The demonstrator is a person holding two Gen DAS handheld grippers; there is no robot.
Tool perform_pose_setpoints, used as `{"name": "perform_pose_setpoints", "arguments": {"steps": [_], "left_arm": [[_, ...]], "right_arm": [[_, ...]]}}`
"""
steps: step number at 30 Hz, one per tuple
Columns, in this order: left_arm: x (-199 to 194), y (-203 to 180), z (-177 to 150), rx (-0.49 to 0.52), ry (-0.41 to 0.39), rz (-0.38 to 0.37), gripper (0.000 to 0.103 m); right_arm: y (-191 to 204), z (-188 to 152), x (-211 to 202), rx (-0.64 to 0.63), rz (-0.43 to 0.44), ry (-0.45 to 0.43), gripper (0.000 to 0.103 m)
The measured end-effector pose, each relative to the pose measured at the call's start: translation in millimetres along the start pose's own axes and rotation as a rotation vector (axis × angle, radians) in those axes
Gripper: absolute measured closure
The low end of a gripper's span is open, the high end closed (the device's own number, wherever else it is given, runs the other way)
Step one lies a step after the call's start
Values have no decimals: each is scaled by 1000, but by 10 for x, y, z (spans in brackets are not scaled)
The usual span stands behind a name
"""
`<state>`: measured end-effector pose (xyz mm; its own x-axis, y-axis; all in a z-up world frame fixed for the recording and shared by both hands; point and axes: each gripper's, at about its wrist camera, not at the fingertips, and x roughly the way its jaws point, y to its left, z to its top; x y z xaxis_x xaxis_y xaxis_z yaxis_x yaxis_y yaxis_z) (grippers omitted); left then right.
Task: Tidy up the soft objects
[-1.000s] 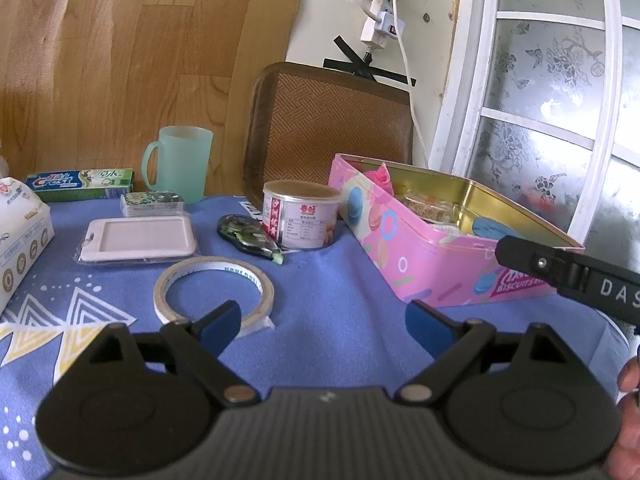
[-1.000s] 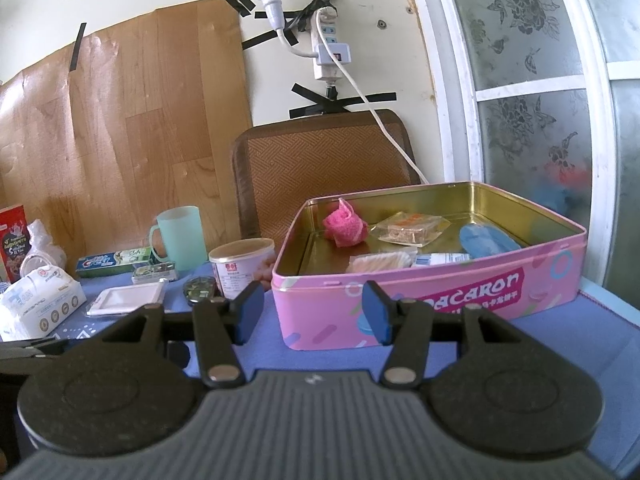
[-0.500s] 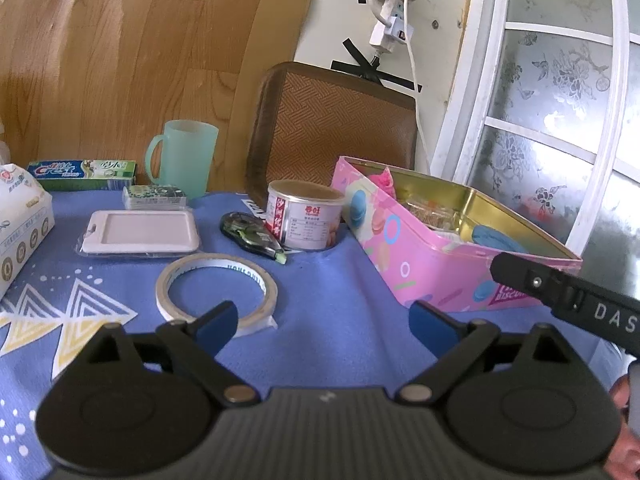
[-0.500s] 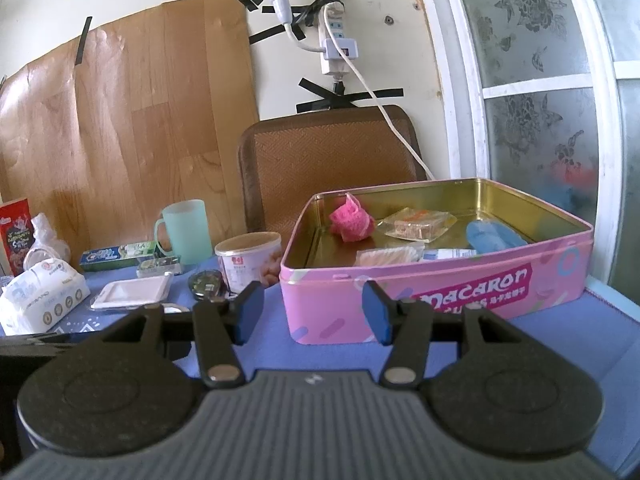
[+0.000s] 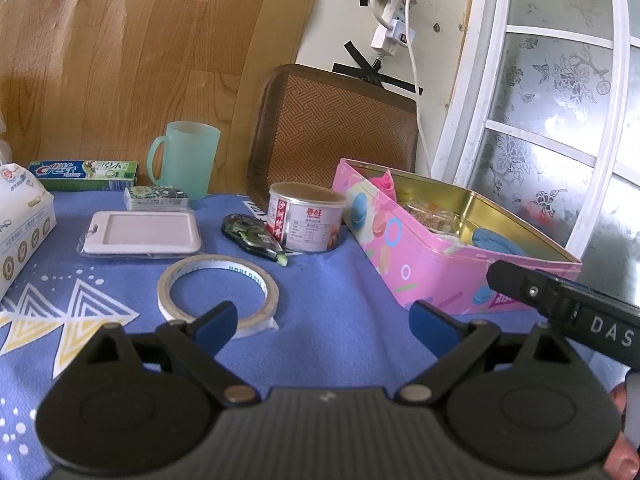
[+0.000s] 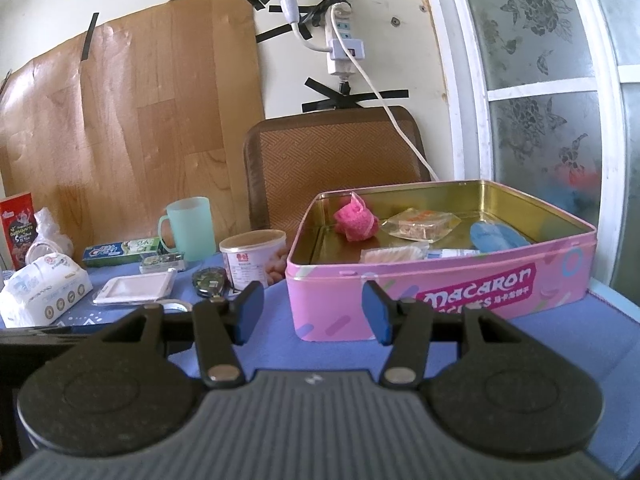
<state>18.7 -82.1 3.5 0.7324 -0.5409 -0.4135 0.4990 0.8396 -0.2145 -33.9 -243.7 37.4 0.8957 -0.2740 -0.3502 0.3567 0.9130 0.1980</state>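
A pink macaron tin stands open on the blue tablecloth. Inside lie a pink knitted ball, a wrapped snack, a blue soft pad and a small white packet. My right gripper hovers just in front of the tin's near wall, open, nothing between its blue pads. My left gripper is open wide over the cloth, empty, with a tape roll just beyond its left finger. A white tissue pack lies at the far left.
On the cloth stand a small tin can, a green mug, a toothpaste box, a white card holder, a correction tape and a card deck. A brown chair back rises behind. The right gripper's body crosses the left wrist view.
Both views have shifted slightly; the grippers keep the same openings and nothing on the table has moved.
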Motion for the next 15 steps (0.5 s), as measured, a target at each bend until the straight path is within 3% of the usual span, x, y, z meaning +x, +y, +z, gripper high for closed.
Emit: {"name": "perform_pose_setpoints", "arguments": {"steps": [15], "left_arm": [[-15,6,8,-3,-4,-1,7]], "right_arm": [[20,-8,-13,-8,4,-1,46]]}}
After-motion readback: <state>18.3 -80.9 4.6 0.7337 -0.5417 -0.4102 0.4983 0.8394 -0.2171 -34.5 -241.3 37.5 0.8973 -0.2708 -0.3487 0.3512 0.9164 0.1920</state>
